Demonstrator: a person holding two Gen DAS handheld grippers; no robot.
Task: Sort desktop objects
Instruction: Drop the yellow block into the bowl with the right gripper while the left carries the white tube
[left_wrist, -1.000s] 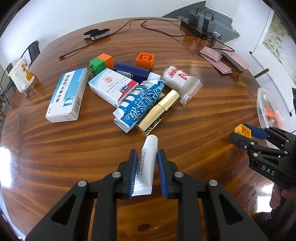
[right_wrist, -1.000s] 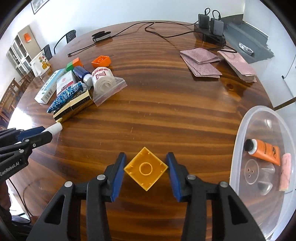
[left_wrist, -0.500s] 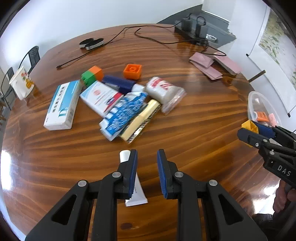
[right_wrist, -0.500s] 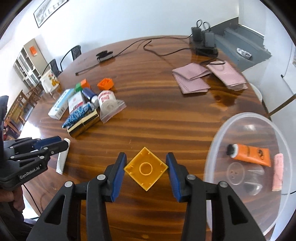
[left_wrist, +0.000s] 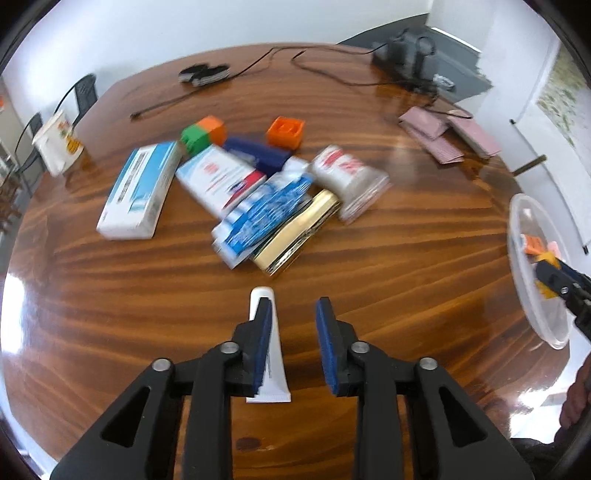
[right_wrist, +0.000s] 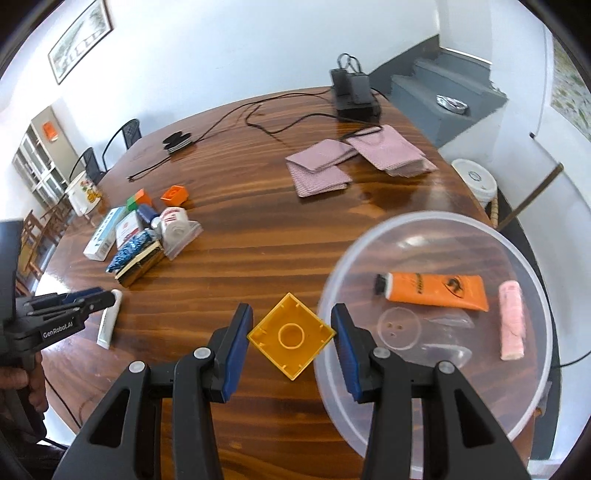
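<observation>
Desktop clutter (left_wrist: 258, 192) of boxes, packets and toy bricks crowds the round wooden table (left_wrist: 110, 295) in the left wrist view; the left gripper (left_wrist: 291, 343), jaws opening, straddles a white tube (left_wrist: 271, 354) lying flat. Right wrist view: the right gripper (right_wrist: 291, 332) clamps a yellow brick (right_wrist: 291, 334) beside a clear bowl (right_wrist: 517, 266) holding an orange tube (right_wrist: 436, 290).

Glossy wood, clear and matt plastic

The tabletop (right_wrist: 229, 266) is polished, striped wood; the bowl (right_wrist: 524, 258) clear smooth plastic; the yellow block (right_wrist: 291, 336) matt plastic; the gold box (left_wrist: 295, 236) shiny foil.
</observation>
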